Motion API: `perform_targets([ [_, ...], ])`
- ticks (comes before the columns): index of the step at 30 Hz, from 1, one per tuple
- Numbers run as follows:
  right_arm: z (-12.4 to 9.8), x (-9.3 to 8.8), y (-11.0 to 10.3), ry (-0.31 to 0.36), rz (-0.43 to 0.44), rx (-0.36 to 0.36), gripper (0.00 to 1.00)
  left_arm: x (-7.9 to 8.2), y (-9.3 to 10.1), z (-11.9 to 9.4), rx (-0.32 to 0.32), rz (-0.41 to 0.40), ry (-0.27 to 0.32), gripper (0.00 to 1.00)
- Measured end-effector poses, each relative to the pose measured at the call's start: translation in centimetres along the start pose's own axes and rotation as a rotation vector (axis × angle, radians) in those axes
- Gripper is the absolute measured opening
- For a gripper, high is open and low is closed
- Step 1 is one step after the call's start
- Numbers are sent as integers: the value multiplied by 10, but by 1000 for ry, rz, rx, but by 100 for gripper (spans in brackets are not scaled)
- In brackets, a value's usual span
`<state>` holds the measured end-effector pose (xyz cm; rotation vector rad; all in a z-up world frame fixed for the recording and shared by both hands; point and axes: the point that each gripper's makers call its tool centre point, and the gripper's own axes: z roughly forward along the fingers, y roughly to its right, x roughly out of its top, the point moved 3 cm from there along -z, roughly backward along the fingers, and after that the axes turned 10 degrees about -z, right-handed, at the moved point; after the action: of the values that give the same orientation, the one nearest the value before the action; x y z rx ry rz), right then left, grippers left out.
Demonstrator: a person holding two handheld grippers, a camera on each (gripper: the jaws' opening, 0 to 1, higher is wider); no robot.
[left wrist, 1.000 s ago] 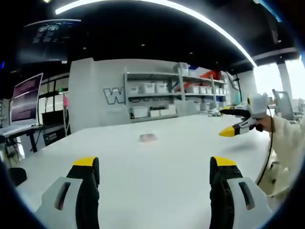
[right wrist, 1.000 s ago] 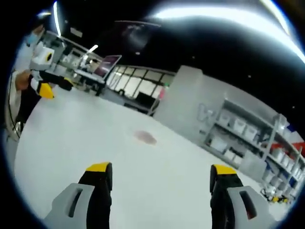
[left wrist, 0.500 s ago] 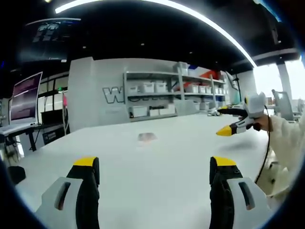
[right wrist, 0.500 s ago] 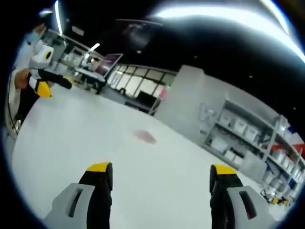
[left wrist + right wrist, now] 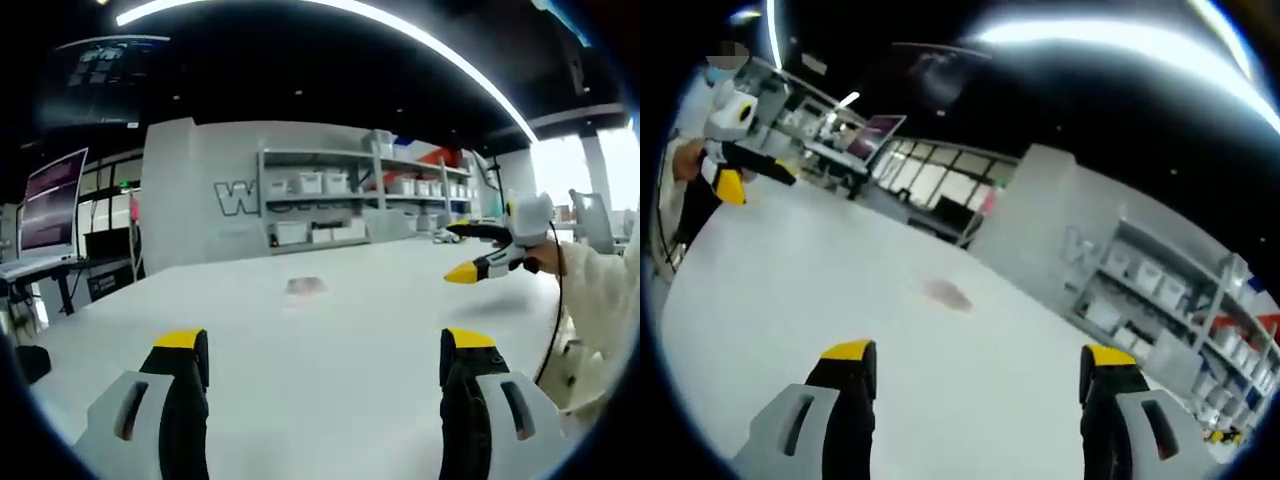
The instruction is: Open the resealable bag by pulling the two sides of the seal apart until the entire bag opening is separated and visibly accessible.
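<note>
**Both grippers held apart, bag lying untouched on the table**

The bag [image 5: 306,287] lies flat on the white table [image 5: 330,350], well ahead of both your grippers and roughly between them. Your left gripper [image 5: 325,345] hangs above the table with its fingers [image 5: 180,345] spread wide, grasping nothing. Your right gripper [image 5: 975,355] is likewise released, fingers [image 5: 1105,360] parted over bare table, the bag [image 5: 946,293] far beyond them. Behind the bag, shelves [image 5: 350,200] with bins line the wall.
</note>
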<state>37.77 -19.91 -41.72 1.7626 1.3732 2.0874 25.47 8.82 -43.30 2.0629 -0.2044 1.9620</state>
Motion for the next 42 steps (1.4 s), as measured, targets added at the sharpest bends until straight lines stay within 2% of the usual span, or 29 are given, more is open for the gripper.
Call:
perform_targets([
  [8, 9, 1, -3, -10, -39, 30, 83, -1, -2, -1, 4, -2, -4, 95],
  [22, 17, 3, -4, -1, -49, 37, 83, 2, -1, 0, 0, 2, 0, 95],
  [42, 31, 1, -8, -1, -19, 61, 81, 2, 0, 0, -2, 0, 3, 95],
])
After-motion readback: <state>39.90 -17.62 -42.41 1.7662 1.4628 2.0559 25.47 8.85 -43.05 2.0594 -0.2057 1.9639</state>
